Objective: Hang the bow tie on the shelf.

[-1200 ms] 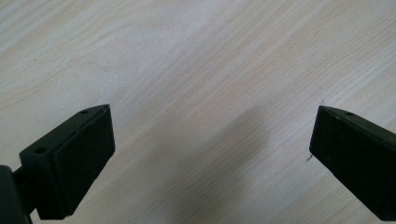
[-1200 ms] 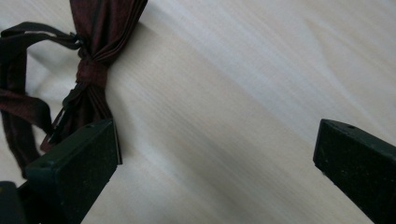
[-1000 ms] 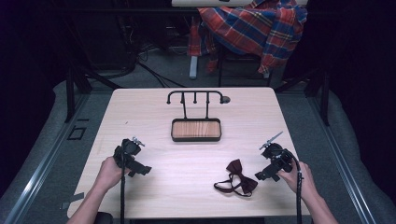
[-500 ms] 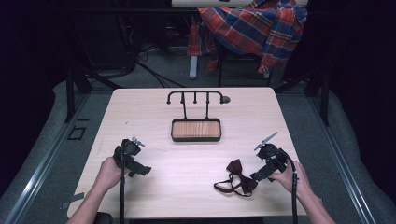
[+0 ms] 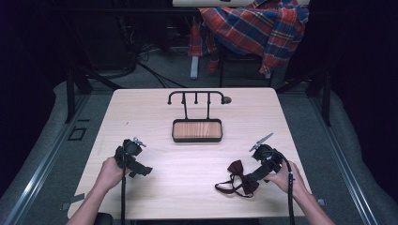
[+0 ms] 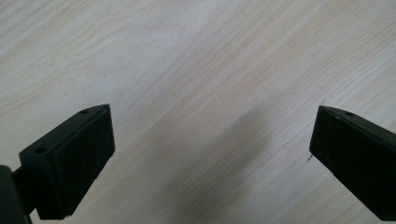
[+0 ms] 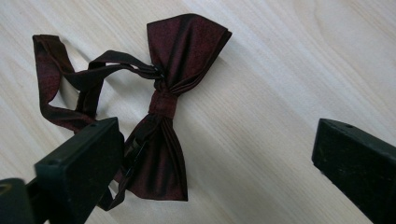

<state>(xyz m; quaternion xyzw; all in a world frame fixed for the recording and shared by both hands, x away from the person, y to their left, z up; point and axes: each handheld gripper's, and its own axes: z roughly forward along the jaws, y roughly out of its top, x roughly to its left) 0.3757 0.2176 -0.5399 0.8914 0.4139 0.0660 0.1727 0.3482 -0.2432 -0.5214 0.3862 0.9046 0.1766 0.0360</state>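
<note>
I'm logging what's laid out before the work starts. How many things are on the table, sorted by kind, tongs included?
Bow tie, dark red: 1
Wooden tray with dark rim: 1
Black hook rack: 1
Tongs: 2, the left tongs and the right tongs, both open
Total: 5

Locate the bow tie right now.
High view: the bow tie lies flat on the table near its front right edge, just left of the open right gripper.
</note>
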